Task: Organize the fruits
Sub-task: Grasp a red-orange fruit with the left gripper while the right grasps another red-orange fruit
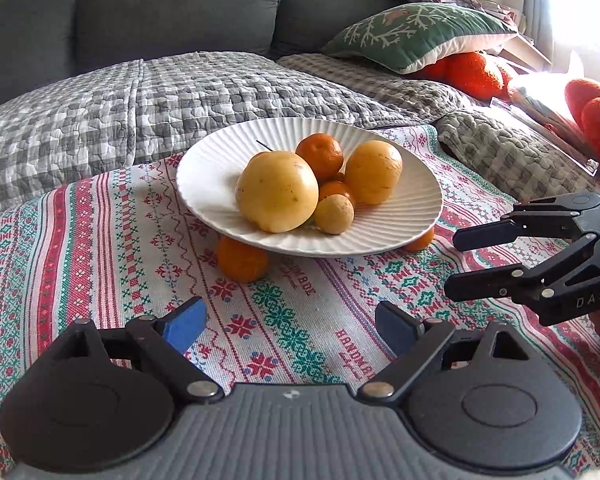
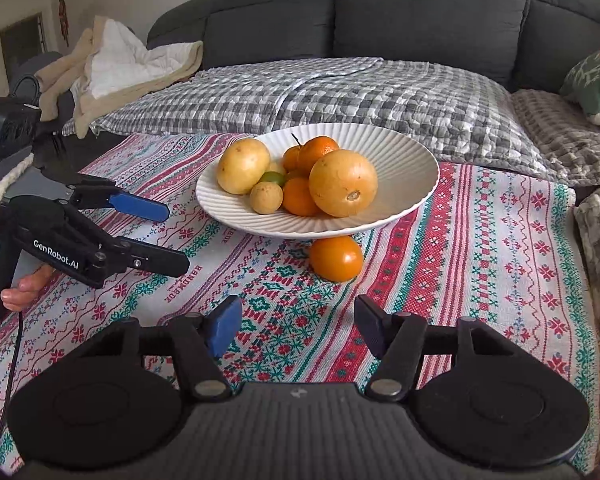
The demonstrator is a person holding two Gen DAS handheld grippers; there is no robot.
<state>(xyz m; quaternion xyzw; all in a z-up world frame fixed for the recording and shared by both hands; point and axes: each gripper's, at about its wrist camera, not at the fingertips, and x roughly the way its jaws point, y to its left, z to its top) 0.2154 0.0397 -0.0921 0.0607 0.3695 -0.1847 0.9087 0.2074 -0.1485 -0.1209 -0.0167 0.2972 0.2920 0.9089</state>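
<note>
A white ribbed plate (image 1: pixel 204 176) (image 2: pixel 412 168) stands on the patterned tablecloth and holds a pile of fruit: two large yellow fruits (image 1: pixel 277 191) (image 2: pixel 343 183), several oranges (image 1: pixel 320 156) (image 2: pixel 299 196), a small yellow fruit (image 1: pixel 334 214) (image 2: pixel 266 197) and a green one (image 2: pixel 273 178). One orange (image 1: pixel 242 260) (image 2: pixel 336 258) lies on the cloth at the plate's near edge; another (image 1: pixel 420 240) peeks out on the right. My left gripper (image 1: pixel 290 326) (image 2: pixel 172 236) is open and empty. My right gripper (image 2: pixel 296 324) (image 1: pixel 452 262) is open and empty.
A grey sofa (image 2: pixel 420 20) with a checked quilt (image 1: pixel 140 100) lies behind the table. A green cushion (image 1: pixel 416 34) and orange plush balls (image 1: pixel 474 74) sit at the right. Folded blankets (image 2: pixel 120 68) lie at the left.
</note>
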